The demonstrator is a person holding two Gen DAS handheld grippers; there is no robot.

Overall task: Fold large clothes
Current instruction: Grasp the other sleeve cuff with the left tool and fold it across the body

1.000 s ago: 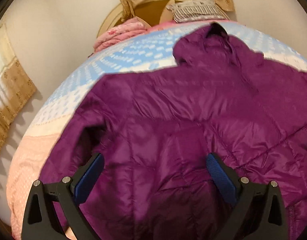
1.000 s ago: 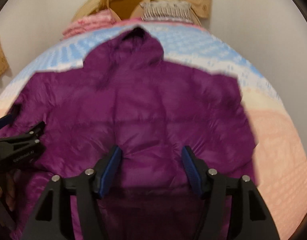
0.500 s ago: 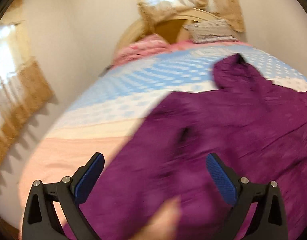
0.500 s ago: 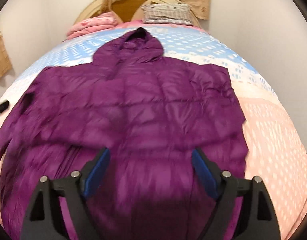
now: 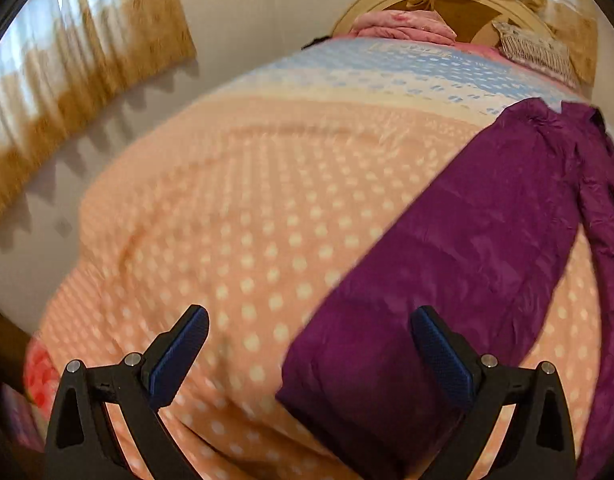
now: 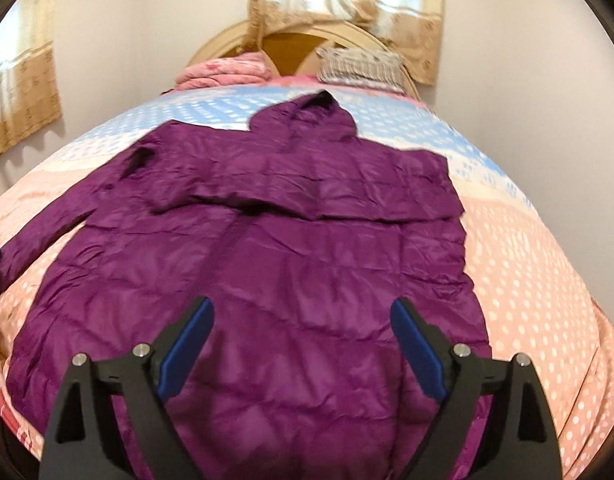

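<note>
A large purple hooded puffer jacket (image 6: pixel 267 240) lies flat on the bed, hood toward the headboard. Its right sleeve is folded across the chest; its left sleeve (image 6: pixel 47 220) stretches out to the left. In the left wrist view that left sleeve (image 5: pixel 447 260) runs diagonally, its cuff end between my fingers. My left gripper (image 5: pixel 307 344) is open and empty just above the cuff. My right gripper (image 6: pixel 303 332) is open and empty above the jacket's lower body.
The bed has a peach, cream and blue dotted blanket (image 5: pixel 247 220). A folded pink quilt (image 6: pixel 227 70) and a striped pillow (image 6: pixel 359 64) lie at the wooden headboard. Curtains (image 5: pixel 67 60) hang on the left wall. Bed edges drop off left and right.
My left gripper has swung left, from over the jacket body to the outstretched left sleeve's cuff. My right gripper has pulled back and opened wider. The right sleeve now lies folded across the chest.
</note>
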